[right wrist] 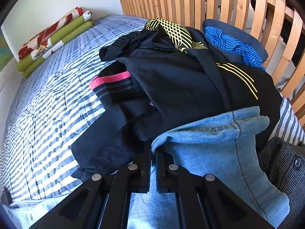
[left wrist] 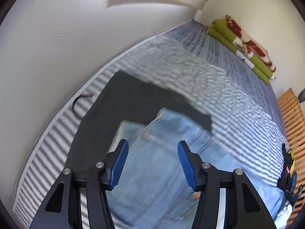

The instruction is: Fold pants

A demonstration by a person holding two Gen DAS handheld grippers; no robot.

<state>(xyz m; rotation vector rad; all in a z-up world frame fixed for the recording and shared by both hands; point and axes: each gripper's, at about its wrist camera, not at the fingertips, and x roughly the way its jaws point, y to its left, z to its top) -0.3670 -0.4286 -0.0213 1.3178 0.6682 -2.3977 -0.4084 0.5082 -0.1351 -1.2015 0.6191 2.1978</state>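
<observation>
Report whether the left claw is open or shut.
Open: the left claw hangs with its blue pads wide apart above the jeans, gripping nothing.

A blue-and-white striped quilt [right wrist: 47, 105] covers the bed, with a folded green, red and white blanket [right wrist: 51, 38] lying against the wall at its far end. A heap of dark clothing [right wrist: 171, 76] with yellow stripes and a pink-banded cuff [right wrist: 110, 80] sits beside a wooden slatted rail [right wrist: 219, 5]. A dark cloth [left wrist: 133, 99] lies flat on the quilt.

Right claw [right wrist: 153, 152] fingertips buried in jeans [right wrist: 209, 143] fold
</observation>
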